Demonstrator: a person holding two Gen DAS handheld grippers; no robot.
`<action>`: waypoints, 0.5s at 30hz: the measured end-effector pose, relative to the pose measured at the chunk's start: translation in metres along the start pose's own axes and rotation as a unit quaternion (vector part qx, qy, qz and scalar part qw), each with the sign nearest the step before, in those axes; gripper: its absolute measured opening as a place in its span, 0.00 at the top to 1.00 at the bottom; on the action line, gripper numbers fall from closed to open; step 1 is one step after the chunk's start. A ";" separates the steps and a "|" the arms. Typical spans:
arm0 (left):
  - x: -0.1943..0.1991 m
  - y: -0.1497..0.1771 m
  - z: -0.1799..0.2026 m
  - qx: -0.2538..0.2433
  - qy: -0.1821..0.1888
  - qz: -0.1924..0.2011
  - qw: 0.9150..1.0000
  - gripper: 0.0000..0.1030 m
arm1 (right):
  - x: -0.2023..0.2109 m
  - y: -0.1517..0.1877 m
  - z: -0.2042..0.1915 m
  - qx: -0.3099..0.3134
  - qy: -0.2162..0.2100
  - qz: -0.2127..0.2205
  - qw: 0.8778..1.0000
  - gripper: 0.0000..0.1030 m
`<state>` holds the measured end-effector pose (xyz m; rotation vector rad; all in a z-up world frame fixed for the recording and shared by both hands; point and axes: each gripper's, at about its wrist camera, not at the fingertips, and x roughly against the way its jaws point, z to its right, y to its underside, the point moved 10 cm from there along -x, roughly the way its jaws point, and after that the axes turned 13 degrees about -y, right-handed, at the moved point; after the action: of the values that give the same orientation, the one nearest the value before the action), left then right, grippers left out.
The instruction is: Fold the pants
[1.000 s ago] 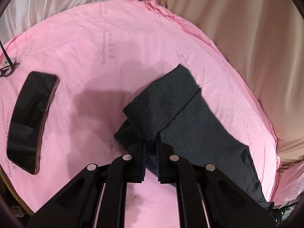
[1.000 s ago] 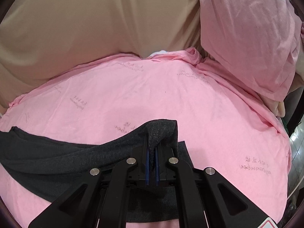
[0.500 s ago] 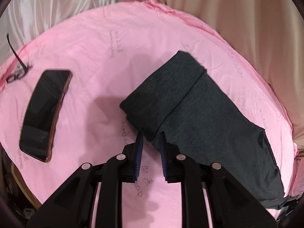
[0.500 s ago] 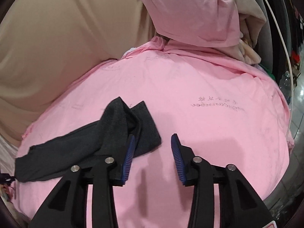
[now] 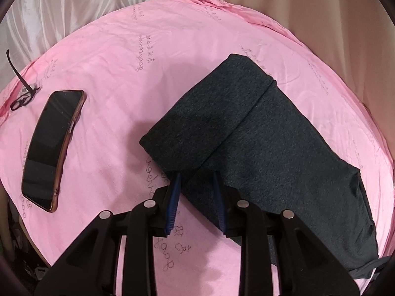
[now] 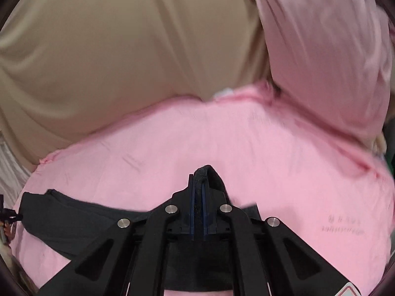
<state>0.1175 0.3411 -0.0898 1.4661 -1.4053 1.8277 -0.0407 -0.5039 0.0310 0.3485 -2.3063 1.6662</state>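
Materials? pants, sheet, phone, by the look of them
Pants: dark grey heathered knit, matte, likely cotton blend; soft rolled fold.
Sheet: thin pink fabric, fine creases, printed script.
Phone: glossy glass face reflecting light, coppery shiny rim, perhaps metal or a case.

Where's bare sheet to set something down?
Free: the pink sheet between the phone and the folded pants, and the far strip beyond the pants toward the beige cloth. Crowded: near right, where the pants cover it; the glasses sit by the phone.
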 end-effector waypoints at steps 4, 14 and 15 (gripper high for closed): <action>0.000 0.004 0.004 -0.024 -0.020 0.016 0.999 0.74 | 0.021 0.066 0.046 0.018 0.095 -0.082 0.992 0.76; -0.002 0.006 0.005 -0.017 -0.019 0.013 1.000 0.63 | 0.051 0.105 0.077 -0.197 0.011 -0.062 0.978 0.39; -0.003 0.006 0.005 -0.015 -0.019 0.011 1.000 0.61 | 0.037 0.105 0.079 -0.215 -0.003 -0.075 0.974 0.35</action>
<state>0.1162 0.3347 -0.0957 1.4845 -1.4664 1.7922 -0.1179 -0.5478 -0.0723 0.4158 -2.4907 1.0581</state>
